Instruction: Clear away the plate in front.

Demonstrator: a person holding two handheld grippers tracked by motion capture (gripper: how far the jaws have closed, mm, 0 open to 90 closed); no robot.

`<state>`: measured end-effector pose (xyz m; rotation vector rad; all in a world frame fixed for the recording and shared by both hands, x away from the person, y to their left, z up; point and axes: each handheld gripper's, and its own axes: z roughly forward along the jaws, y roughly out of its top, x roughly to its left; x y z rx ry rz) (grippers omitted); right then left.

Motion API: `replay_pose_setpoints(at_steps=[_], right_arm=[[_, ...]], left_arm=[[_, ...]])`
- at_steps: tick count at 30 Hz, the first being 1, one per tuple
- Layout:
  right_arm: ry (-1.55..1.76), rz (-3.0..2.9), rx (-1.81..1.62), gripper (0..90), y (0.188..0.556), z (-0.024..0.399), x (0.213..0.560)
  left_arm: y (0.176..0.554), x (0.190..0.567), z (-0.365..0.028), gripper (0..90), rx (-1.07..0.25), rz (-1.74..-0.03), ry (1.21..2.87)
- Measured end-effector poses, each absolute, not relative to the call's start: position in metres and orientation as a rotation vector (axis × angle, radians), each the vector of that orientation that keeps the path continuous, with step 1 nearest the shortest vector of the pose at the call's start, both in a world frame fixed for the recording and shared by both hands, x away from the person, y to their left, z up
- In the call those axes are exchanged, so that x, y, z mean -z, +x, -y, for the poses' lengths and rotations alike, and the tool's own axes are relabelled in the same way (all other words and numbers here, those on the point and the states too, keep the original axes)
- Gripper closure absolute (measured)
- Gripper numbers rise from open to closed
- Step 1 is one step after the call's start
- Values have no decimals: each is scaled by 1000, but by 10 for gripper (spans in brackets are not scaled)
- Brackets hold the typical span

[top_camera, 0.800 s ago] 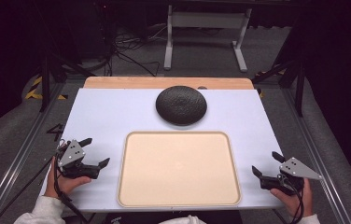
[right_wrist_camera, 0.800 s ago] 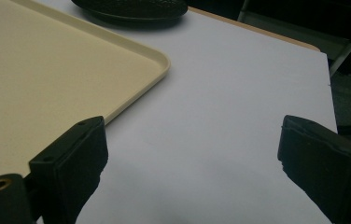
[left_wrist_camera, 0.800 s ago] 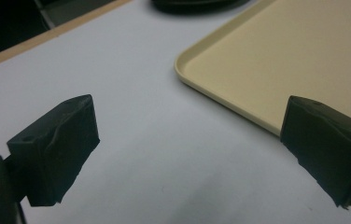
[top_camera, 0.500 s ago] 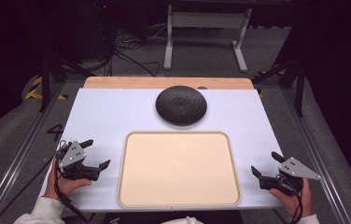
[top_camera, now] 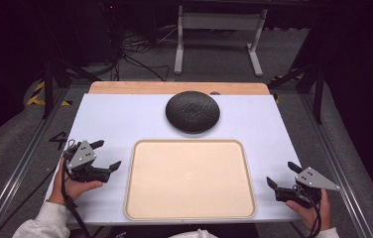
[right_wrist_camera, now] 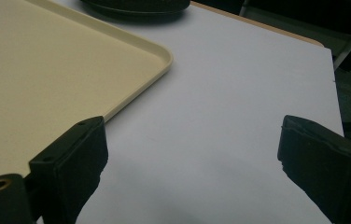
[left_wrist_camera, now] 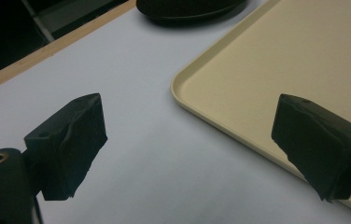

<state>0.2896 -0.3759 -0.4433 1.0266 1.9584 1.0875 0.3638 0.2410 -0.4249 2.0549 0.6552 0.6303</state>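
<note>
Resting low at the tray's left side, left gripper [top_camera: 106, 154] with its 2 black jaws spread wide and holding nothing, grey three-cornered plate on top, cable trailing back past the person's left hand [top_camera: 75, 187]. Seen along its own jaws in the left gripper view: left gripper [left_wrist_camera: 190, 149] above the white table sheet [left_wrist_camera: 131, 154], 1 jaw over the sheet, the other over the rim of the beige tray [left_wrist_camera: 267, 70].

Mirrored at the tray's right side, right gripper [top_camera: 282, 175], jaws likewise wide apart and empty, gripped by the person's right hand [top_camera: 313, 212]. In the right gripper view, right gripper [right_wrist_camera: 192, 158] over bare sheet just beside the tray's rounded corner [right_wrist_camera: 162, 58].

Lying flat at the near middle of the table, beige tray [top_camera: 189, 179], nothing on it. Just beyond the tray's far edge, apart from it, a dark round textured plate [top_camera: 192, 111]. Farther behind the tray, a wooden strip [top_camera: 174, 88] along the table's back edge, then grey floor with black cables [top_camera: 130, 54] and a white metal stand [top_camera: 219, 34].
</note>
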Motion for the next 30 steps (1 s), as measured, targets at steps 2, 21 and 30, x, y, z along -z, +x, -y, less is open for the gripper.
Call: replay_pose_setpoints(at_steps=[2, 21, 30], right_arm=[[1022, -1963, -1088, 90, 290, 375, 443], [1015, -1979, -1087, 89, 289, 374, 444], [1016, -1979, -1087, 89, 289, 375, 445]], left_arm=[[368, 420, -236, 137, -639, -635, 2064], [428, 388, -158, 95, -667, -475, 2218], [467, 388, -103, 101, -652, -393, 2317]])
